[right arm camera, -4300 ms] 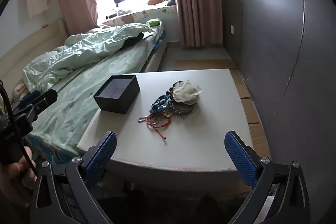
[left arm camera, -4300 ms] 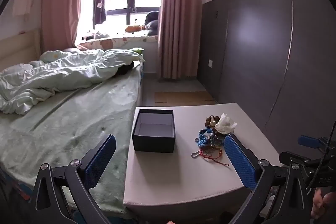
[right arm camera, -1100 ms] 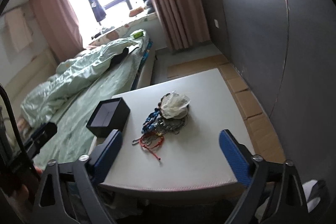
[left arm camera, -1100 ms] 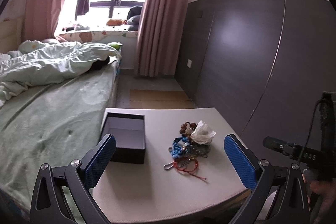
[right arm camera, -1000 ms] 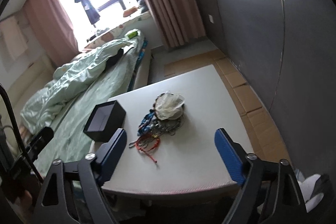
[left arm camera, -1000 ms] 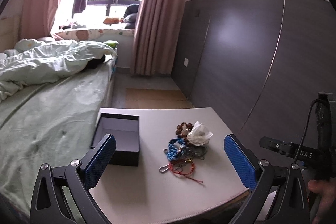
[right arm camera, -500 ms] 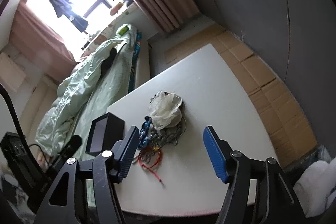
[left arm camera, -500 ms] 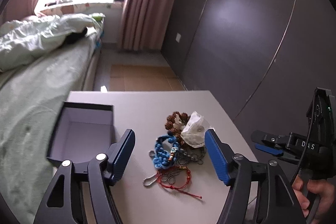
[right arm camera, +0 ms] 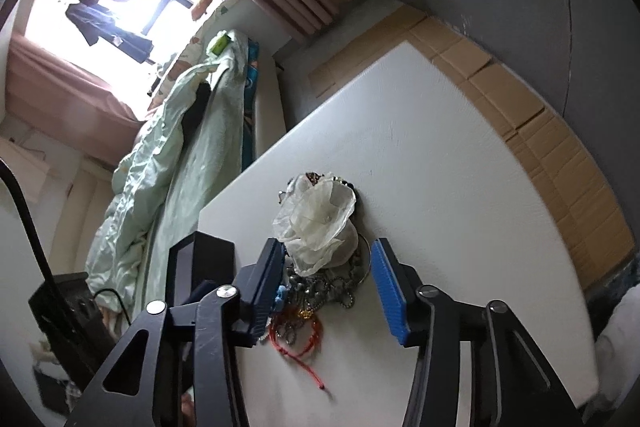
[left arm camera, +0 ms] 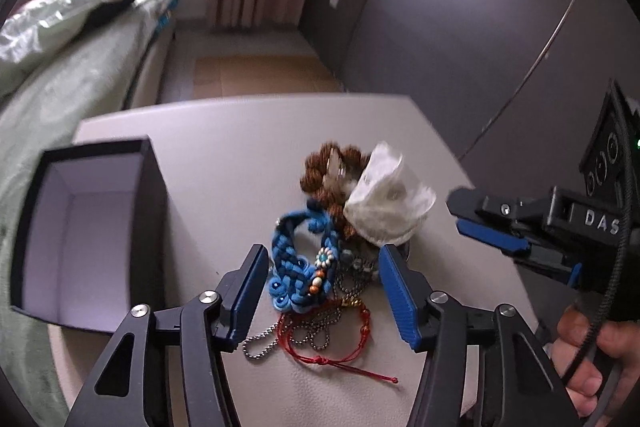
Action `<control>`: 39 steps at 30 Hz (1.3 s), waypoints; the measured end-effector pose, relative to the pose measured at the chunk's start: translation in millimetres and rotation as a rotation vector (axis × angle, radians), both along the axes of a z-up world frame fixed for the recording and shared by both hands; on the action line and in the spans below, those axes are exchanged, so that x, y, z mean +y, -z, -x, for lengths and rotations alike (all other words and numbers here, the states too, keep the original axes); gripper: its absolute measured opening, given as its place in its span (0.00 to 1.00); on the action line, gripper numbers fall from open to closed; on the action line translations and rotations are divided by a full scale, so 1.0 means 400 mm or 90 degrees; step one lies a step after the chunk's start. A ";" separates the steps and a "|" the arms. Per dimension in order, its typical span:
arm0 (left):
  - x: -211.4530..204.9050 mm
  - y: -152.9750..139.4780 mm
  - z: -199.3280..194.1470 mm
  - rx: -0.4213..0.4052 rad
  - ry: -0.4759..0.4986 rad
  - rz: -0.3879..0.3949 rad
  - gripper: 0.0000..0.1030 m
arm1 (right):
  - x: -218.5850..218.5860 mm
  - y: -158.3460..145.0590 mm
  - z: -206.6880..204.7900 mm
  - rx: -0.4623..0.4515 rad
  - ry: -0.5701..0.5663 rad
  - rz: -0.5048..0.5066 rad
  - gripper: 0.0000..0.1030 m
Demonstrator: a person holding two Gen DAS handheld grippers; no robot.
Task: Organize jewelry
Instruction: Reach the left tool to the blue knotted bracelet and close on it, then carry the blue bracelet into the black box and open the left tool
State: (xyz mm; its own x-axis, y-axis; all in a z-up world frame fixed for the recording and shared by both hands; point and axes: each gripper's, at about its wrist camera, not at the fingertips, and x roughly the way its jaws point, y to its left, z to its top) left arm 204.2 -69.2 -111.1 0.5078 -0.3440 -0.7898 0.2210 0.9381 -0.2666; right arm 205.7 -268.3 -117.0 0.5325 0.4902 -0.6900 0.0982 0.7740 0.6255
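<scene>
Our left hand-held gripper (left arm camera: 323, 277), jaws apart, straddles the blue braided bracelet (left arm camera: 298, 269) in the jewelry pile on the counter (left arm camera: 224, 147); the open box (left arm camera: 86, 227) sits just left. Our right hand-held gripper (right arm camera: 326, 277), also spread, brackets the white fabric flower (right arm camera: 320, 227).

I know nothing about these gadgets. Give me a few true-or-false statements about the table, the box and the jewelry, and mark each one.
1. The dark box stands open and holds no jewelry. True.
2. The blue braided bracelet lies inside the box. False: it lies in the pile on the table.
3. The left gripper has its jaws apart around the pile. True.
4. The red cord bracelet hangs from the right gripper. False: it lies on the table.
</scene>
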 end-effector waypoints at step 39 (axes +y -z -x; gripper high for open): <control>0.225 -0.173 -0.041 -0.078 -0.121 0.183 0.09 | 0.197 -0.147 -0.077 -0.166 -0.110 0.027 0.03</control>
